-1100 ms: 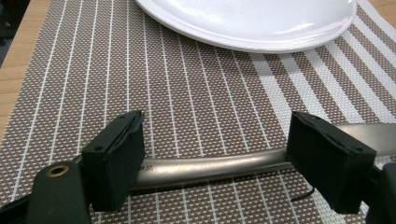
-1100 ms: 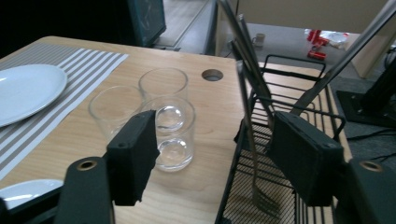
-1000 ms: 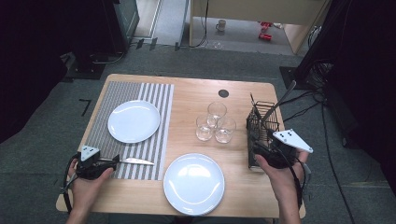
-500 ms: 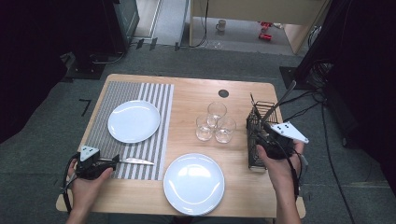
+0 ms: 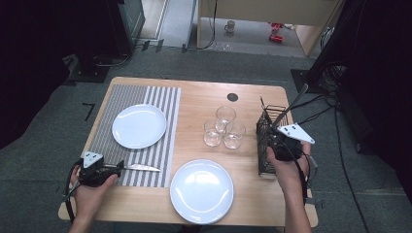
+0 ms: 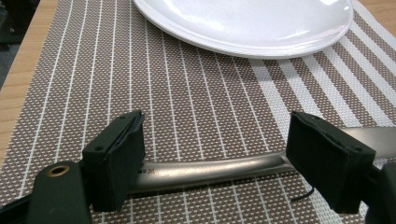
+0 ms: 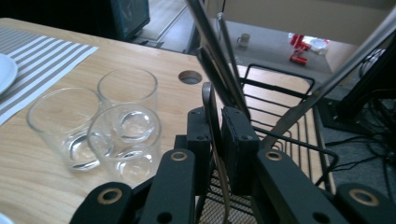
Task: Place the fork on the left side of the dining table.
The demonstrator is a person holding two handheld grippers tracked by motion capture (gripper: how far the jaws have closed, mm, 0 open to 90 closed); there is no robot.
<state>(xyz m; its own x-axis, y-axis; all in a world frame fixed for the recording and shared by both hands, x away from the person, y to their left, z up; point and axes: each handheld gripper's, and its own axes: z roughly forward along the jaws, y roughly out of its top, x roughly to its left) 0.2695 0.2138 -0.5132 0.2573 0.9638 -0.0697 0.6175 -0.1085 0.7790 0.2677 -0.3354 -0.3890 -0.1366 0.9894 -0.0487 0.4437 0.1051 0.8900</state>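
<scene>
Standing on grey carpet | wooden table | striped placemat

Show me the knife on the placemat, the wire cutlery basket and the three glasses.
knife [image 5: 141, 168], high view, on its blade.
wire cutlery basket [image 5: 263, 130], high view, on its left wall.
three glasses [image 5: 223, 127], high view, on the cluster's middle.

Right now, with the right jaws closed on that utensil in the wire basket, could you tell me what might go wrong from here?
The right gripper, whose jaws have just been closing, pinches a thin utensil handle; it may twist or slip when lifted.

Other utensils lean against it in the wire basket, so pulling could drag them or tip the basket.

The three glasses stand close beside the basket and could be knocked.
</scene>
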